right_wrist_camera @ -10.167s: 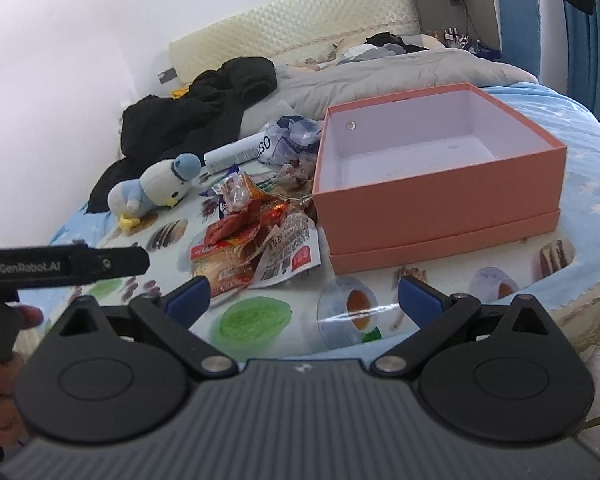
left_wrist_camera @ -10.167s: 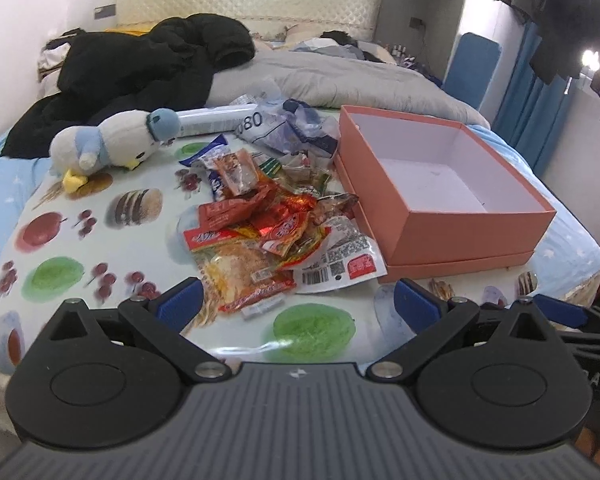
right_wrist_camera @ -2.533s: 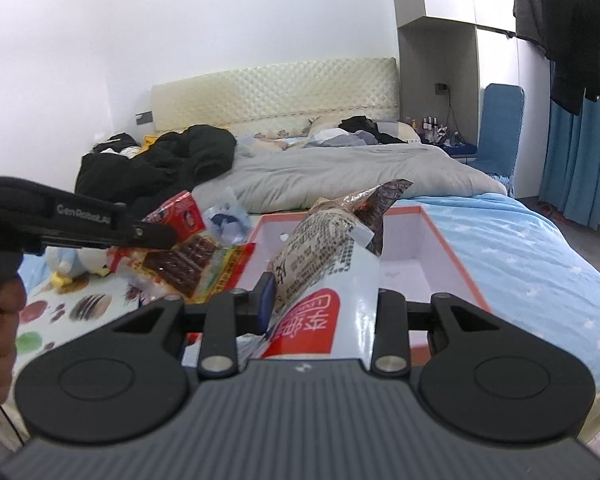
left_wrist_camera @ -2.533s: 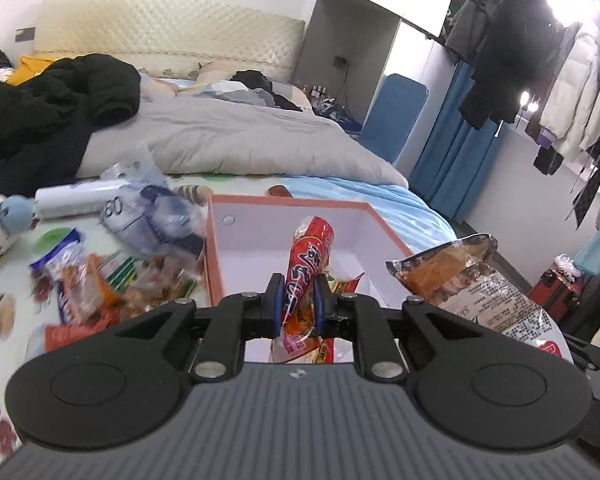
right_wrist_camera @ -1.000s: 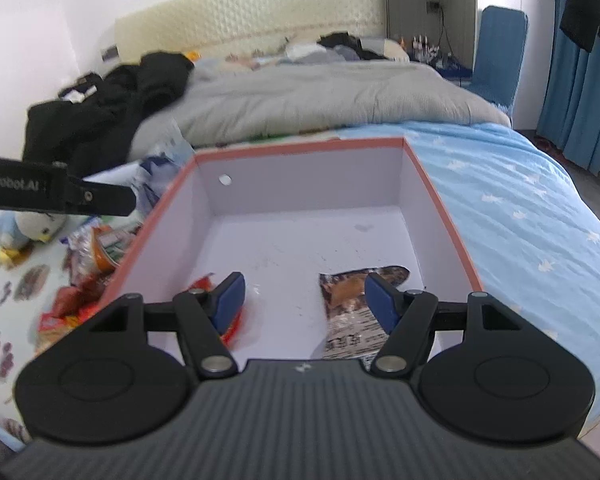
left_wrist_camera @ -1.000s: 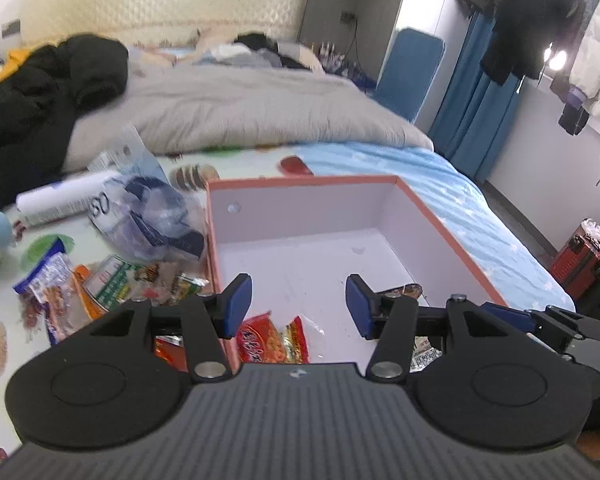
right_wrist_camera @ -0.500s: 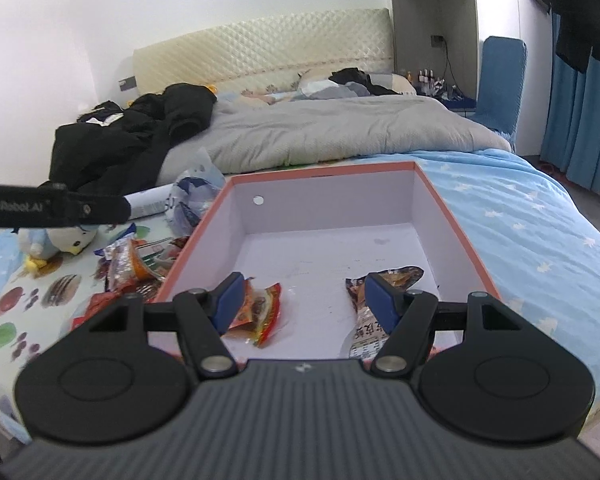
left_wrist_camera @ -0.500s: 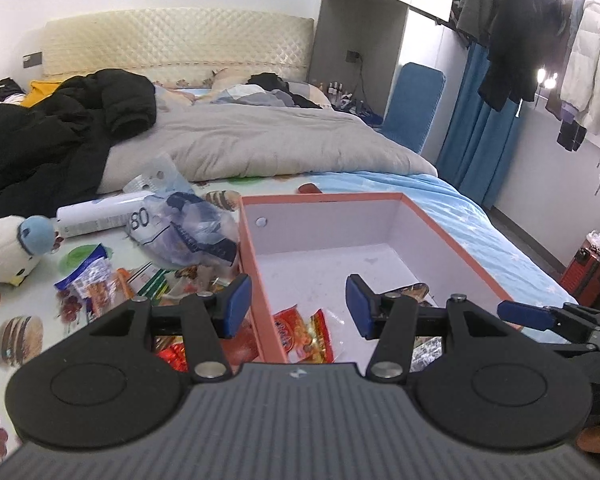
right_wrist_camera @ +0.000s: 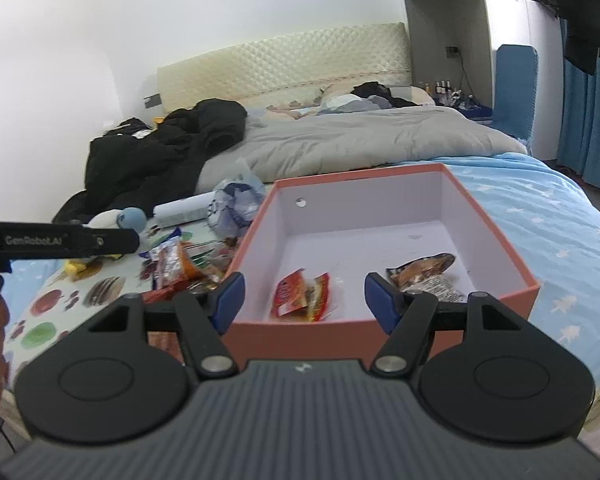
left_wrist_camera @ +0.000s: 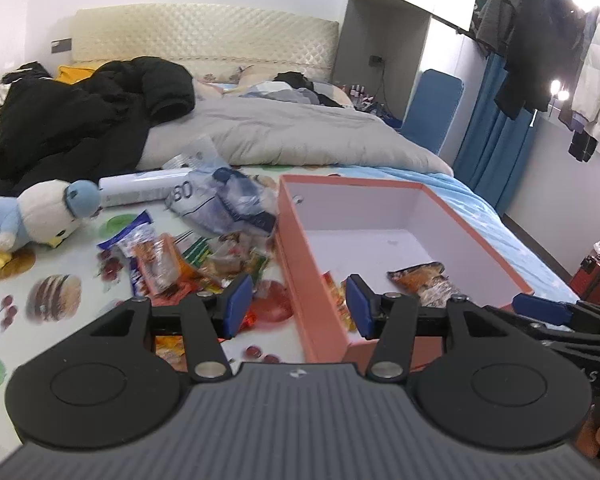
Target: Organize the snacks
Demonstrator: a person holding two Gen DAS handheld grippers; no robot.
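An open salmon-pink box (left_wrist_camera: 296, 236) (right_wrist_camera: 500, 236) sits on the bed. Inside lie a red snack packet (right_wrist_camera: 300, 294) and a brown-and-white snack bag (right_wrist_camera: 424, 272) (left_wrist_camera: 424, 276). A pile of loose snack packets (left_wrist_camera: 168, 264) (right_wrist_camera: 176, 264) lies on the fruit-print cloth left of the box. My left gripper (left_wrist_camera: 298, 304) is open and empty, above the box's near left corner. My right gripper (right_wrist_camera: 306, 298) is open and empty, just in front of the box's near wall.
A plush penguin (left_wrist_camera: 28, 216), a white tube (left_wrist_camera: 136, 190) and a clear plastic bag (left_wrist_camera: 224, 200) lie beyond the snack pile. A black jacket (left_wrist_camera: 80, 120) and grey duvet (left_wrist_camera: 292, 136) cover the far bed. A red suitcase (left_wrist_camera: 592, 276) stands on the floor at right.
Both grippers opened and dropped their snacks into the box, then drew back toward me. The left gripper has shifted left, toward the snack pile.
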